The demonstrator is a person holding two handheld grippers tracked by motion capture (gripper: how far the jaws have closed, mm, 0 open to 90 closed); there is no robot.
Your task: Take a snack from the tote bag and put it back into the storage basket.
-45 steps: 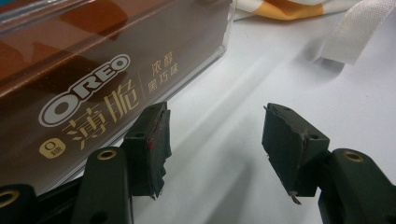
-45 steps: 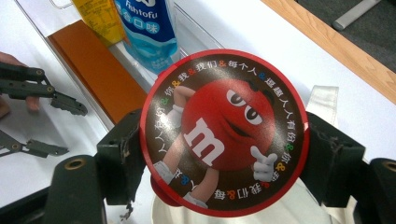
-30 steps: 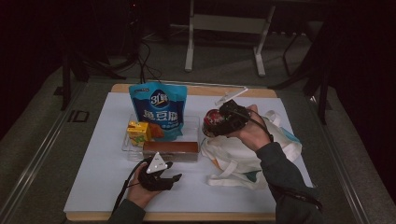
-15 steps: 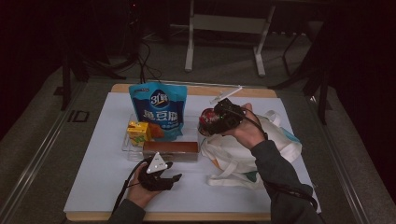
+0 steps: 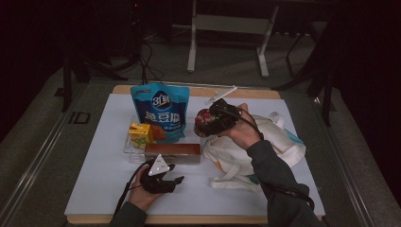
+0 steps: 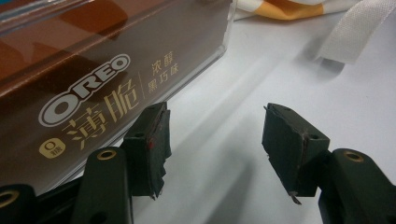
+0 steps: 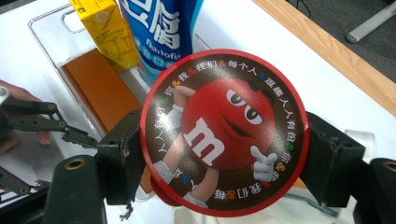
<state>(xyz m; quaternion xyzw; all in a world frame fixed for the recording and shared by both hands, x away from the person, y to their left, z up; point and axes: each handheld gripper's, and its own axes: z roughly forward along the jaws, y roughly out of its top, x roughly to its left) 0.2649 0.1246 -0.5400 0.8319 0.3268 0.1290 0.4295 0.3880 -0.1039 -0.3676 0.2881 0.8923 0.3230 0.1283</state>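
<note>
My right gripper [image 5: 208, 122] is shut on a round red M&M's tin [image 5: 203, 119], held in the air between the blue snack pouch [image 5: 160, 111] and the white tote bag [image 5: 279, 142]. In the right gripper view the tin [image 7: 224, 130] faces the camera, a jaw pressed on each side. My left gripper [image 5: 174, 173] rests low on the white table, open, just in front of the brown Oreo box [image 5: 172, 151]. In the left gripper view its jaws [image 6: 215, 140] stand apart over bare table with nothing between them, and the Oreo box [image 6: 93, 84] lies close at the left.
A clear tray [image 5: 128, 146] holds the yellow juice carton [image 5: 140, 134], the pouch and the Oreo box. The tote bag's strap [image 6: 359, 28] lies near the left gripper. The white mat ends at a wooden table edge [image 5: 255, 92] at the back.
My right gripper has carried the M&M's tin a little to the left, away from the tote bag and toward the blue pouch. The left gripper has kept still.
</note>
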